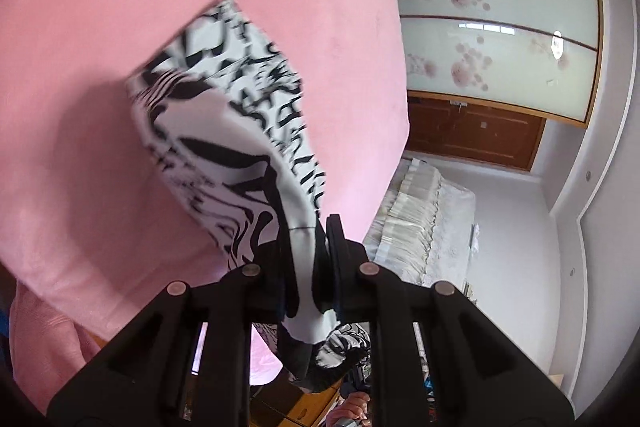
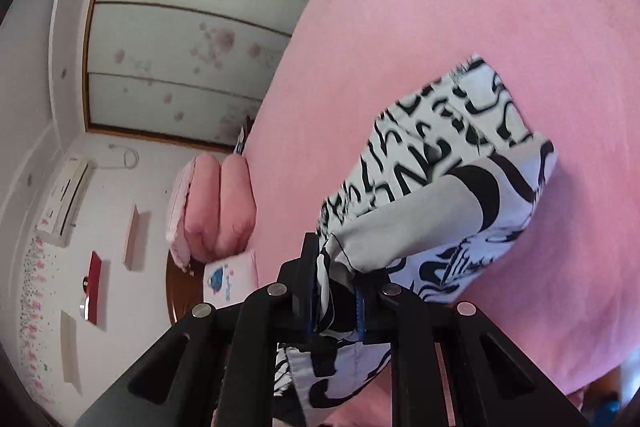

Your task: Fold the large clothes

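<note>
Black-and-white printed garment [image 1: 224, 131] hangs lifted above a pink bedsheet [image 1: 100, 7], far end trailing down twd the bed. Left gripper [image 1: 316, 259] has jaws nearly closed, pinching one edge of the cloth. Right gripper [image 2: 336, 283] likewise clamps another edge, jaws almost together w/ fabric bunched between. Pink pillows [image 2: 216, 211] sit at the bed's head, sliding wardrobe doors [image 2: 180, 39] beyond.

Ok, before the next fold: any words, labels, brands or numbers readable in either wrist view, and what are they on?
None can be read for sure.
Black-and-white garment: large letter-like marks, too distorted to read as words.
Small white cushion by the pink pillows: blue picture with a line of blue text, too small to read.
Wall air conditioner: small red mark and label, too blurred to read.
</note>
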Available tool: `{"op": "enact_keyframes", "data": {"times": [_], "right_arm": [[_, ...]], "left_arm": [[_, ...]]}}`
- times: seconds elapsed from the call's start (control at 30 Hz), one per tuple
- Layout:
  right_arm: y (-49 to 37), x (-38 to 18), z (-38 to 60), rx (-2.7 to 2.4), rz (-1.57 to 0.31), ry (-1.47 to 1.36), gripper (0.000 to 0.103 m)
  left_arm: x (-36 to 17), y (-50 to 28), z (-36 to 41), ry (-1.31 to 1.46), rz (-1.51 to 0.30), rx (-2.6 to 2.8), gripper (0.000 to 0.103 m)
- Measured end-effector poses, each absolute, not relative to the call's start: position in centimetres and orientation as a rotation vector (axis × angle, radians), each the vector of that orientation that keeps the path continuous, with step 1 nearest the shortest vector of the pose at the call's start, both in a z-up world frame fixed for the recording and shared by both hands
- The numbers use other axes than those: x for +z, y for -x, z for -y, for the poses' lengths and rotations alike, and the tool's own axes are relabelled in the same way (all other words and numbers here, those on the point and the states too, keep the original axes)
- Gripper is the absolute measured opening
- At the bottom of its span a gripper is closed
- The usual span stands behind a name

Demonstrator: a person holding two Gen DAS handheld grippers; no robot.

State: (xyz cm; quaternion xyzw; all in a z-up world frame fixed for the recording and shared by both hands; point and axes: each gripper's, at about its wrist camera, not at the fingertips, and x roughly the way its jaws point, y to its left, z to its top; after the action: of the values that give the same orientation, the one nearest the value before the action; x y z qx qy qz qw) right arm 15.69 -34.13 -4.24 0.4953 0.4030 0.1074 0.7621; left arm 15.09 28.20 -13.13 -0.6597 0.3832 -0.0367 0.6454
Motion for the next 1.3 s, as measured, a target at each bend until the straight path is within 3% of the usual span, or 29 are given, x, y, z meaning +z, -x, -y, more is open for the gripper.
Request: {"op": "enact_keyframes", "data": {"times": [0.2, 0.4, 0.7, 0.97, 1.1, 1.2, 1.3], "right_arm": [[-20.3, -4.0, 34.0, 0.121, -0.802, -1.087, 0.014], [-25.7, -7.1, 34.2, 0.057, -0.778, -1.091, 0.014], [-36.4, -14.3, 33.5, -0.001, -0.895, -0.900, 0.014], [-42.3, -19.8, 32.6, -0.064, -1.035, -0.847, 0.020], [-42.9, -18.9, 32.3, -0.036, -1.051, -0.770, 0.038], [-42.3, -17.4, 32.2, -0.038, -1.030, -0.699, 0.047], [-41.2, -15.1, 32.0, -0.048, -0.973, -0.589, 0.048]], "left_arm": [[-12.7, -24.3, -29.7, 1.459, -0.922, -0.141, 0.012], [-15.5, -32.5, -29.4, 1.432, -0.935, -0.156, 0.012], [-22.6, -41.2, -28.4, 1.322, -0.957, -0.083, 0.012], [-27.1, -47.2, -27.6, 1.205, -1.126, 0.077, 0.015], [-24.9, -47.6, -26.7, 1.069, -1.130, 0.090, 0.025], [-21.4, -46.6, -26.7, 0.951, -1.047, 0.138, 0.057], [-17.2, -45.2, -26.7, 0.825, -0.957, 0.166, 0.061]]}}
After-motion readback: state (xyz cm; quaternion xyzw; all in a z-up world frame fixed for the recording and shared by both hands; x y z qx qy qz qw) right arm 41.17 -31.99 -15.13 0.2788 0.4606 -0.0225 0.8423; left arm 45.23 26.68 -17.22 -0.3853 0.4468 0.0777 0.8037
